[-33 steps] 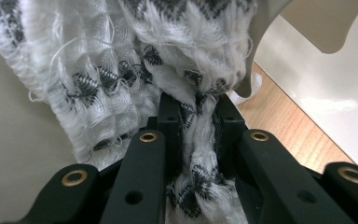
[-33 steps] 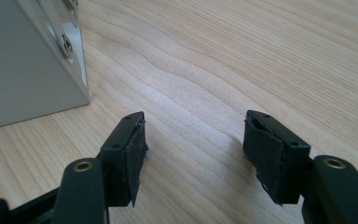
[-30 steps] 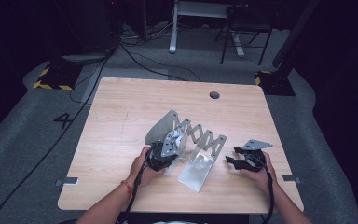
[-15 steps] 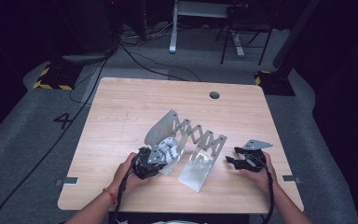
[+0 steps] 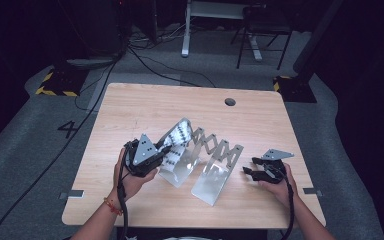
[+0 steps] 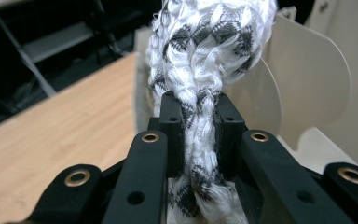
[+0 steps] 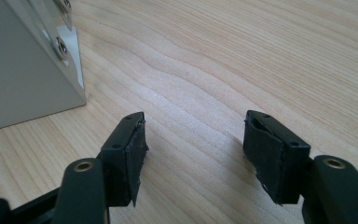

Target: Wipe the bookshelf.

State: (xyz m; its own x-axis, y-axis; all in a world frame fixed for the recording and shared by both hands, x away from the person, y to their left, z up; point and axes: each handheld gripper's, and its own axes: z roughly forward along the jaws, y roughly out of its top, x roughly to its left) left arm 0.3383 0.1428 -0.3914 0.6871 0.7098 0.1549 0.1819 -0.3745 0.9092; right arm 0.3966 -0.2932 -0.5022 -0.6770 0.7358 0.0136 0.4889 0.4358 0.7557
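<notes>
white-and-black knitted cloth, bunched into a twisted strand; draped against the metal folding rack

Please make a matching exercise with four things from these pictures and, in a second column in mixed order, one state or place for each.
1. left gripper
2. right gripper
3. black-and-white cloth
4. metal rack

a. stands on the table, between the hands
b. jaws apart, nothing between them
c. pinched between two black jaws
d. shut on the cloth

Pairs: 1-d, 2-b, 3-c, 4-a
</notes>
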